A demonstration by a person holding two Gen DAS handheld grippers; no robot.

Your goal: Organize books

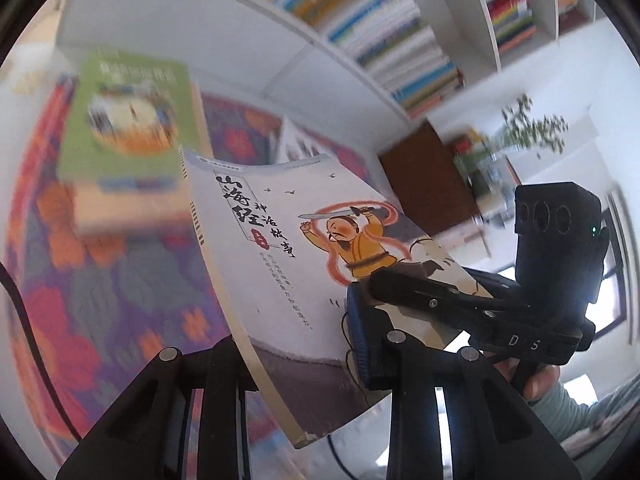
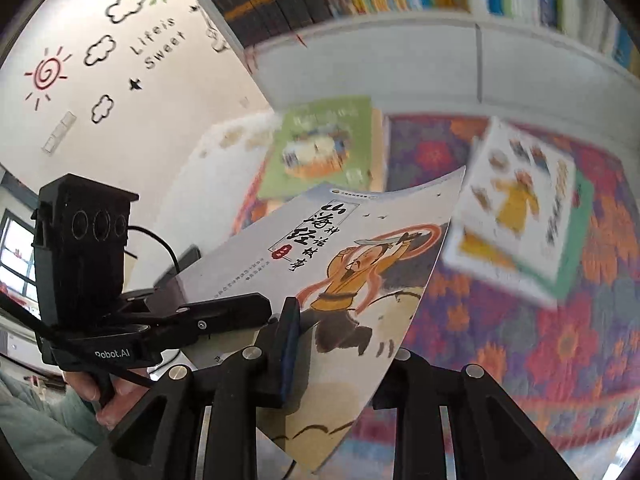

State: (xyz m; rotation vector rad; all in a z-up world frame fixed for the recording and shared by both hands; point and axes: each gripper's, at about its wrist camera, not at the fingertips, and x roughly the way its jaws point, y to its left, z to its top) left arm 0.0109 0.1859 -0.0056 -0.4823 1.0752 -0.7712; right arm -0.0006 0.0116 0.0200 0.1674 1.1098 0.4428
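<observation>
White paperback (image 1: 280,248) lifted over patterned surface (image 1: 120,300), left gripper (image 1: 308,360) and right gripper (image 2: 340,344) clamped on opposite edges, green book (image 1: 128,120) at 10 o'clock, shelf (image 1: 248,32) at 12

The held book (image 1: 280,264) has a pale grey-white cover with a yellow-robed cartoon swordsman, the far book (image 1: 128,116) is green, and the cloth (image 1: 120,300) is purple with orange-red flowers.

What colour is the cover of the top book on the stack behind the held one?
Green, with a blurred round picture in the middle; clearest in the right wrist view.
</observation>
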